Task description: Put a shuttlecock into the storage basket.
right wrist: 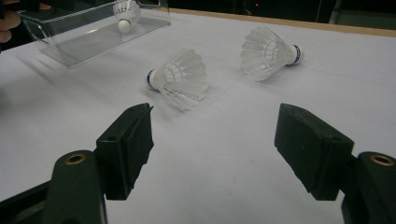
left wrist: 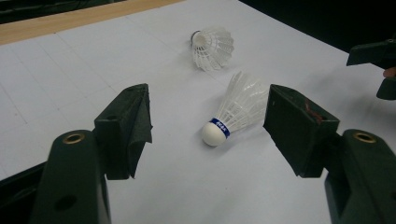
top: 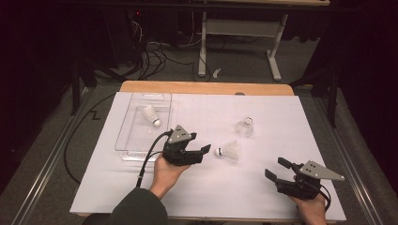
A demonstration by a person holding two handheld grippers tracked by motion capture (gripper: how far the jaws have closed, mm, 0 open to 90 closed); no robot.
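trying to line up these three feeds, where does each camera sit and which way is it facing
High view: above the person's side, looking forward and down on the table; shows both hands with the left gripper and right gripper, plus the clear tray.
Left gripper view: rides the left gripper, looking along its open jaws at the near shuttlecock.
Right gripper view: rides the right gripper, looking across the table toward the tray.
Shared: both gripper views show the near shuttlecock and the far shuttlecock.
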